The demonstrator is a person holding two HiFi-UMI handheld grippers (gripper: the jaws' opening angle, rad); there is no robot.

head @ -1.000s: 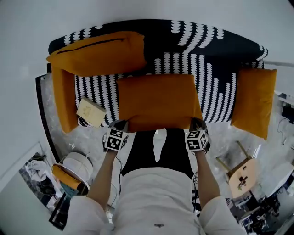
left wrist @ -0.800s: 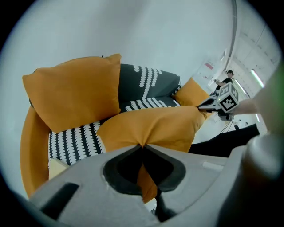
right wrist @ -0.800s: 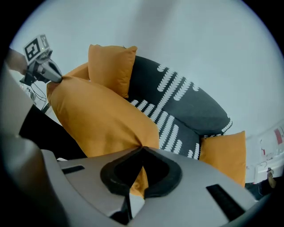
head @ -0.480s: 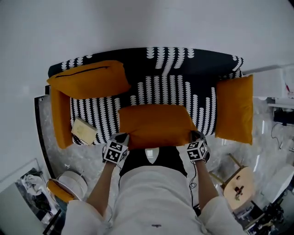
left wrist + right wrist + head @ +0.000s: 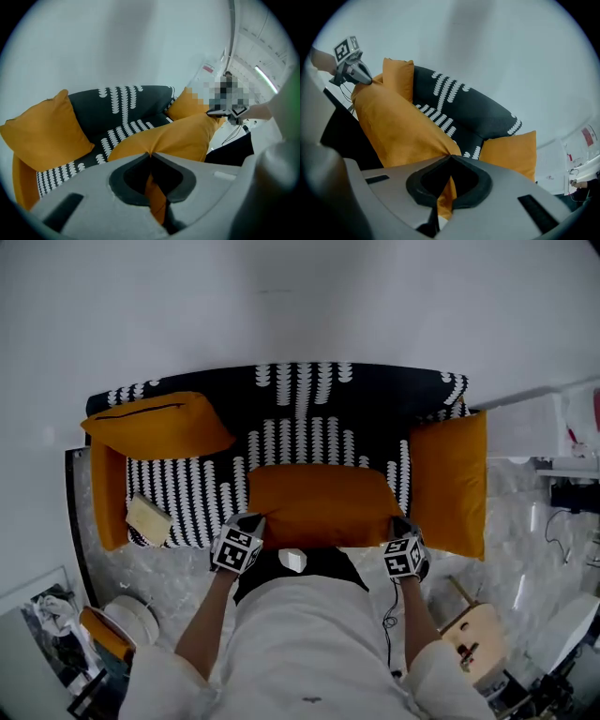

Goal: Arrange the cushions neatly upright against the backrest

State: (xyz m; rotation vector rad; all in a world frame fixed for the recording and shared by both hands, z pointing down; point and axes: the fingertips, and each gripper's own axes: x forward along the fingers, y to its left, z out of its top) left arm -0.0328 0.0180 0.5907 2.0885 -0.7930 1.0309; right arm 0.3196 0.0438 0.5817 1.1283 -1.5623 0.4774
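1. Head view. The middle cushion [image 5: 319, 505], orange, spans between the left gripper [image 5: 249, 521] and the right gripper [image 5: 394, 523], with one near corner in each. It sits over the front of the sofa seat [image 5: 202, 498], well short of the backrest [image 5: 319, 390]. The left-end cushion [image 5: 155, 425] leans in the corner, and the right-end cushion [image 5: 450, 486] stands at the other end. A pale flat object [image 5: 148, 518] lies on the seat near the left end; I cannot identify it.
2. Left gripper view. The fingers are pressed together on a fold of orange fabric at the cushion corner, and the cloth puckers to a point at the tips. The cushion body bulges away toward the right gripper, seemingly clear of the seat.
3. Right gripper view. Mirror case: the fingers pinch the opposite corner, the fabric is gathered, and a tail of cloth runs down between the pads.
4. Handling, judged.
   - The cushion looks light and soft, with no stiffness. It sags between the two holds, so both ends must travel together.
   - The grip is on cover fabric only, so it could slip or the filling could shift. The corner seams look like the best hold.
   - It should stand if its lower edge lands at the back of the seat and its top leans on the backrest.
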